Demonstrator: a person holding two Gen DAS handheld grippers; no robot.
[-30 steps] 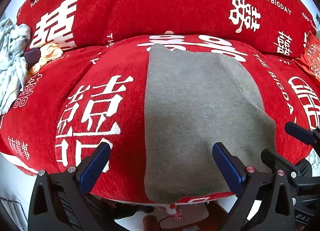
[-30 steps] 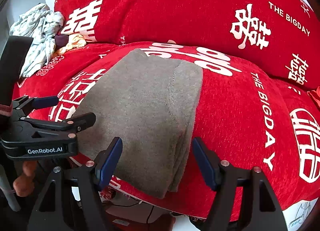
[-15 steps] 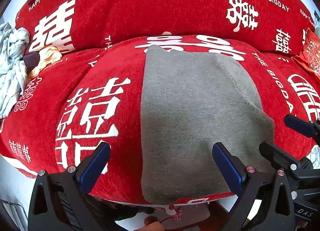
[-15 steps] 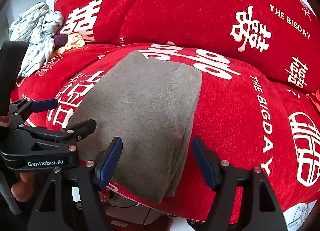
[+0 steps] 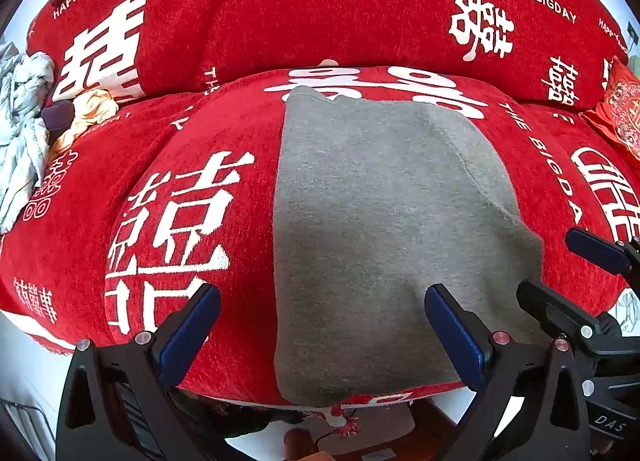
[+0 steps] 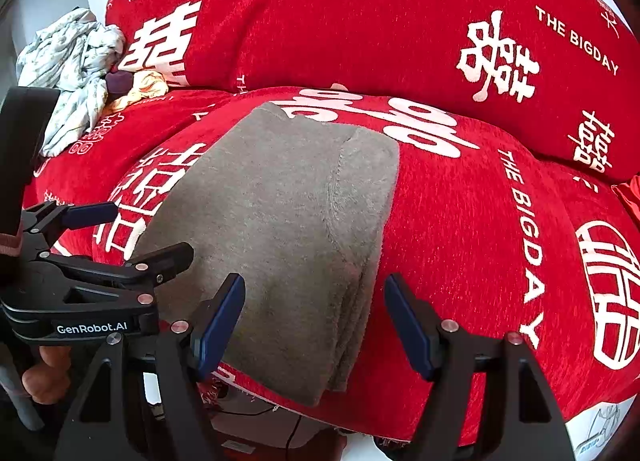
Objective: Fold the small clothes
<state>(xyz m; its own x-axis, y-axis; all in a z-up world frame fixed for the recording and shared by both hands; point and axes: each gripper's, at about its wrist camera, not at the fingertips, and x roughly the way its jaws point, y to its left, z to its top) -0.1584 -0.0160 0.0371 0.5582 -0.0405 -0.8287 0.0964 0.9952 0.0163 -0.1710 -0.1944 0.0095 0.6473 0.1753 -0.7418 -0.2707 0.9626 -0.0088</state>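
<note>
Lying flat, folded: grey garment (image 5: 380, 229) | left gripper (image 5: 320, 325) apart | right gripper (image 6: 316, 321) apart

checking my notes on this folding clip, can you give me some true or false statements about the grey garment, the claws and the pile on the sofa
1. The grey garment lies folded on the red sofa cover. True.
2. The right claw is clamped on the garment's edge. False: its jaws stand open above the cloth, gripping nothing.
3. The left claw is open and holds nothing. True.
4. A crumpled pile of light clothes sits on top of the grey garment. False: it lies apart, at the far left end of the sofa.
5. The cover reads "HAPPY BIRTHDAY". False: it reads "HAPPY WEDDING" and "THE BIGDAY".
</note>
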